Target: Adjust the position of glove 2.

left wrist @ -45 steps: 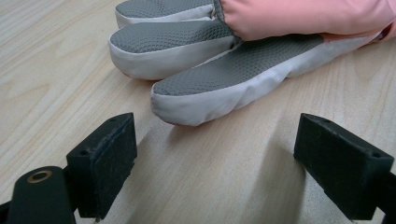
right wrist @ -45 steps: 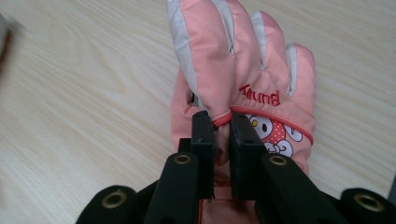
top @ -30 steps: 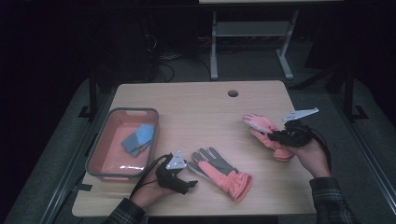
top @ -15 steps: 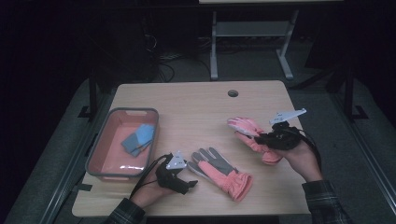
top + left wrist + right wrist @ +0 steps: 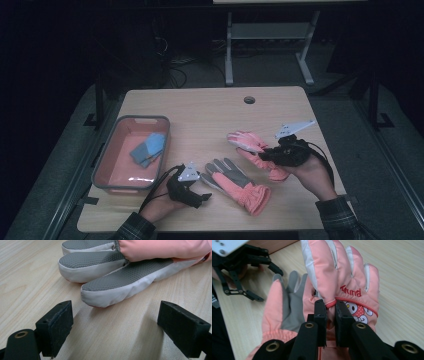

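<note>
A pink glove with a grey palm (image 5: 235, 182) lies flat near the table's front edge. My left gripper (image 5: 202, 189) rests open on the table just left of its fingertips. In the left gripper view those grey fingertips (image 5: 120, 287) lie just ahead of the gap between the open jaws of that gripper (image 5: 115, 332), and nothing is gripped. My right gripper (image 5: 264, 156) is shut on a second pink glove (image 5: 247, 142) with a cartoon print, held just right of the first. In the right gripper view that gripper (image 5: 331, 312) pinches the printed glove (image 5: 347, 272) at its cuff seam, above the grey-palmed glove (image 5: 287, 305).
A pink tray with a grey rim (image 5: 107, 152) stands at the table's left and holds a folded blue cloth (image 5: 149, 149). A round cable hole (image 5: 249, 100) sits near the far edge. The wooden tabletop (image 5: 200, 120) is bare behind the gloves.
My right gripper has carried the printed pink glove leftward and nearer, toward the grey-palmed glove. The left gripper and the grey-palmed glove have stayed put.
</note>
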Available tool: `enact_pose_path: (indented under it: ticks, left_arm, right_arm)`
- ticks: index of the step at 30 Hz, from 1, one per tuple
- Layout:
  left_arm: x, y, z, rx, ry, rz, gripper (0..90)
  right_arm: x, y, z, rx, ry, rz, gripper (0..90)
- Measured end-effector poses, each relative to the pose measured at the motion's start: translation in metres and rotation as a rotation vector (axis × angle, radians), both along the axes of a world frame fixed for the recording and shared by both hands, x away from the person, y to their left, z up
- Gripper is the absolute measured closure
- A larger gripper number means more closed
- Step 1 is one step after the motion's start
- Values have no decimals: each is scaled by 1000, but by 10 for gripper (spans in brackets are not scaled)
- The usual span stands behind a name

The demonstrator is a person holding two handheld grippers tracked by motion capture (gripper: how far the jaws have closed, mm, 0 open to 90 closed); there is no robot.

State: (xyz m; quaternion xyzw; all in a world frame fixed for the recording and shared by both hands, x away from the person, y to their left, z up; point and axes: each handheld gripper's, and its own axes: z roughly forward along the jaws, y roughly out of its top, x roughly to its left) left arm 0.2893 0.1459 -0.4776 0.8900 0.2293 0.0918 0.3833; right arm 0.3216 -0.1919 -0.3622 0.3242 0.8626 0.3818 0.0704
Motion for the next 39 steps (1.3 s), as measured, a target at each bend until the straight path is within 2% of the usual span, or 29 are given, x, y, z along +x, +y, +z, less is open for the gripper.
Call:
enact_pose_path:
  ticks: [19,29,34,39]
  left_arm:
    - [0,0,0,-1,5,0,124]
    - [0,0,0,2,5,0,124]
    - [0,0,0,3,6,0,124]
    - [0,0,0,5,0,-2,124]
  right_arm:
    - [-21,43,-5,-2,34,85,814]
    - [-26,60,-15,-33,59,107,812]
    - [-28,66,-16,-46,48,120,811]
    - [-31,69,-6,-48,31,109,811]
